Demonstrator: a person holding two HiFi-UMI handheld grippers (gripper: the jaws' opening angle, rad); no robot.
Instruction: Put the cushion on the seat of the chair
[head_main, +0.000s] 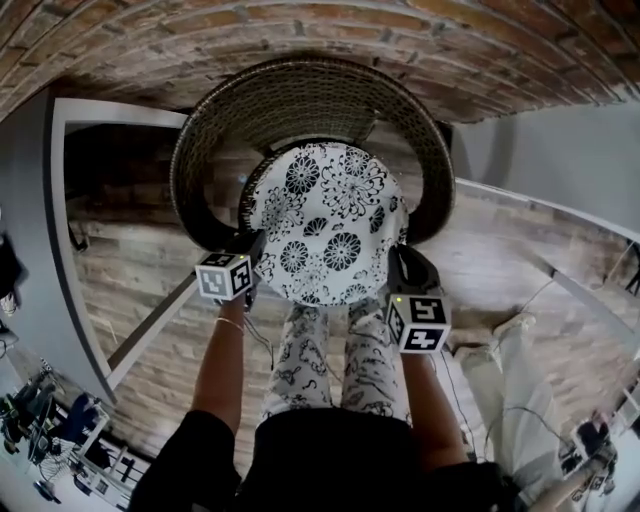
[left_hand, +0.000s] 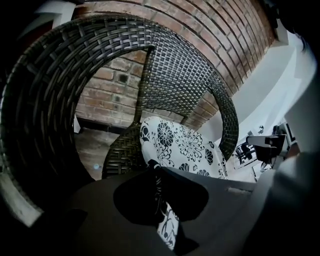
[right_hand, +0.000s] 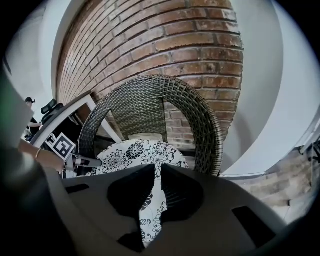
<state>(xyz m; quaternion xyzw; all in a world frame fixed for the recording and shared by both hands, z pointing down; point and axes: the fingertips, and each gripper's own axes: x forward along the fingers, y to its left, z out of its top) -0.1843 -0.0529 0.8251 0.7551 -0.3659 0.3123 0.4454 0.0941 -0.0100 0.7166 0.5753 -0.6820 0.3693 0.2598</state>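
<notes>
Cushion (head_main: 328, 222) was pinched at its near edge on both sides by your left gripper (head_main: 254, 258) and right gripper (head_main: 399, 264), each clamped on the fabric to carry it flat, over the seat of the chair (head_main: 300, 100), within its curved back.

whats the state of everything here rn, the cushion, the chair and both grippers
round white cushion with black flower print, held by its near edge in both grippers, over the chair seat; whether it touches the seat cannot be told
dark woven wicker chair, upright, seat mostly hidden under the cushion
left gripper, shut on the cushion's edge
right gripper, shut on the cushion's edge
</notes>
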